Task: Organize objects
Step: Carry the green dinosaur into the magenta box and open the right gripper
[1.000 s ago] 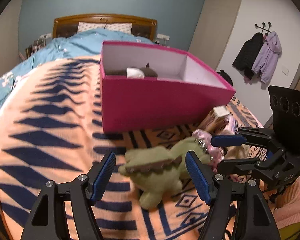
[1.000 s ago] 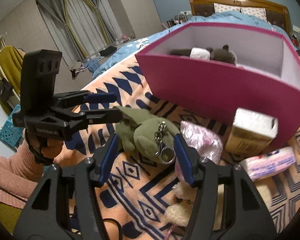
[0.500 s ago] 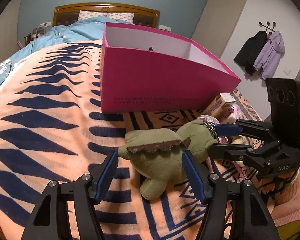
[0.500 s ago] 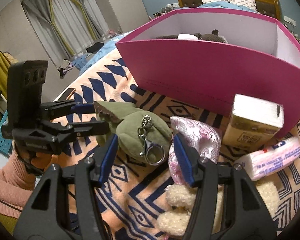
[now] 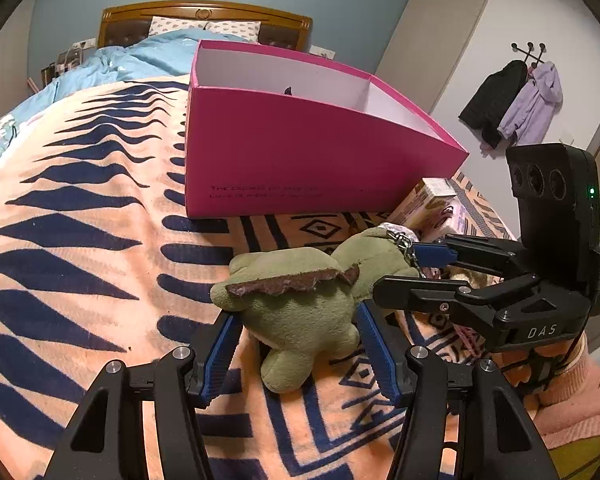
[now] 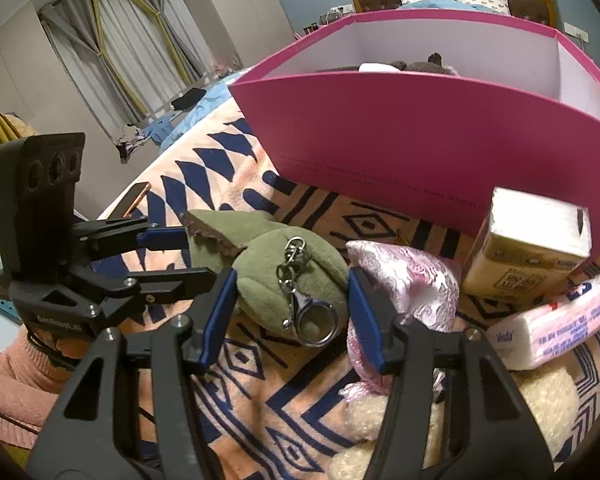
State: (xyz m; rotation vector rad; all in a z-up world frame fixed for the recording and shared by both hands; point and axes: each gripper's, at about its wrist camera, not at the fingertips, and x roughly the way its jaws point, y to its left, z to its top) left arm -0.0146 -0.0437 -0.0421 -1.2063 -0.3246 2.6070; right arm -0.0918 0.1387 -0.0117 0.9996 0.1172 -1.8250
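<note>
Reading "Vinda": tissue pack (image 6: pixel 556 330) label

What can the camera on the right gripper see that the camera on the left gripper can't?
Only the right wrist view shows the curtains, the pink satin pouch, the cream fluffy toy and the whole tissue pack. Only the left wrist view shows the jackets on wall hooks. Both show the green plush dinosaur with its keyring clip, the pink box, the patterned blanket, the headboard, and both grippers around the dinosaur.
</note>
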